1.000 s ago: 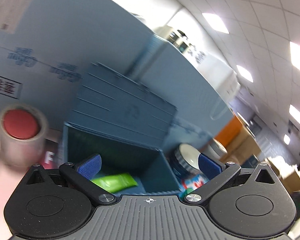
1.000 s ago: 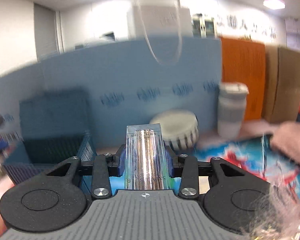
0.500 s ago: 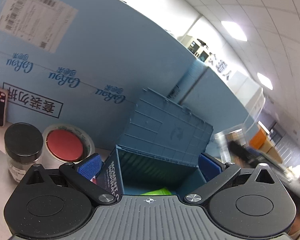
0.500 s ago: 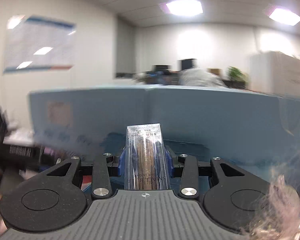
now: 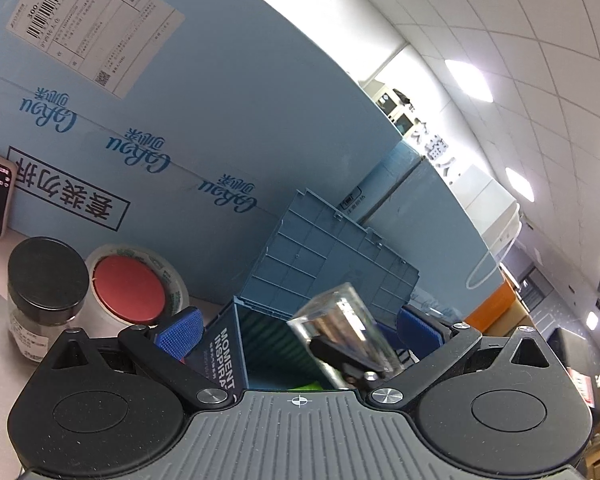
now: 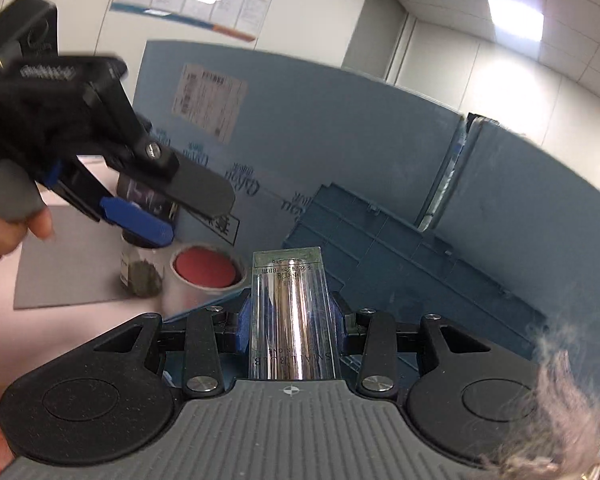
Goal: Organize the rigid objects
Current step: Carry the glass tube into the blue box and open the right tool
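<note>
On the bench, left to right: a black-lidded glass jar [image 5: 46, 292], then the open blue plastic crate [image 5: 260, 344]. Left tongs [image 5: 298, 326] gape empty; right tongs [image 6: 291, 322] clamp the clear, rigid, slippery-looking plastic case [image 6: 292, 316] at mid-sides, above the crate.

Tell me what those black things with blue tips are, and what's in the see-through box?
They are tongs that a person squeezes by hand, one in each hand, each with a camera looking along it. In the right camera's picture, the right tongs pinch a clear plastic case with something shiny and metal inside; I can't tell what. The left tongs stand open, empty. Below sits an open blue bin. On the table stand a jar with a black lid and a roll of tape.
</note>
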`<state>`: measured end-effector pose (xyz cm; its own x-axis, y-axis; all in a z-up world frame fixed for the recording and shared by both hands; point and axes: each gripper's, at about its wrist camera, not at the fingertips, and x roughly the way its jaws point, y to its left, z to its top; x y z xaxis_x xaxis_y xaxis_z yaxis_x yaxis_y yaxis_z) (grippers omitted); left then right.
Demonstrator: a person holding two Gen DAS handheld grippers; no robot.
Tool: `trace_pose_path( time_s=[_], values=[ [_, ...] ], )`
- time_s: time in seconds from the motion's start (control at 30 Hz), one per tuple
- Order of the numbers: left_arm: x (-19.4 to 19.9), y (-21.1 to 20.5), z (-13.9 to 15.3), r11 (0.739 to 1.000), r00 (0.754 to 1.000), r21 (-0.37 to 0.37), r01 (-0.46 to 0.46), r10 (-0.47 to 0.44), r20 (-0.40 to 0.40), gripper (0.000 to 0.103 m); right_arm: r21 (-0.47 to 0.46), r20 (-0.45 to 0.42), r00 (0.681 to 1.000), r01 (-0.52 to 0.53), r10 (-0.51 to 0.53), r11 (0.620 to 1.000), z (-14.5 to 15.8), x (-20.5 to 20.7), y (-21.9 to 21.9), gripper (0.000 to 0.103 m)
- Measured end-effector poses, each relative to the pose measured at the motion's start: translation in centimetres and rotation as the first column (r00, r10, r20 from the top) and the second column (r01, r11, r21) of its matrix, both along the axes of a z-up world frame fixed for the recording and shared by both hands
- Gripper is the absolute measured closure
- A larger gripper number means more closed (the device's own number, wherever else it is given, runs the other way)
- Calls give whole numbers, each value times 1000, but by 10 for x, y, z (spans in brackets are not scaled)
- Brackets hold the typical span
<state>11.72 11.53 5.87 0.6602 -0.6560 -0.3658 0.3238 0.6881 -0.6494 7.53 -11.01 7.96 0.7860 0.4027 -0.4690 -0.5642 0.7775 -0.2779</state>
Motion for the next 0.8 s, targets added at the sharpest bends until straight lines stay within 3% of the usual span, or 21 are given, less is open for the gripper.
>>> trace_pose_path(
  time_s=[0.53,0.8],
  values=[
    [0,-1,-1,1000,1000,-2,2,-2,-2,0,-143,-1,1000,3,-4,990,-28,14,13,69],
    [1,0,-1,1000,1000,-8,2,-2,-2,0,-58,-163,986,19,-28,998,-31,33,13,68]
  ],
)
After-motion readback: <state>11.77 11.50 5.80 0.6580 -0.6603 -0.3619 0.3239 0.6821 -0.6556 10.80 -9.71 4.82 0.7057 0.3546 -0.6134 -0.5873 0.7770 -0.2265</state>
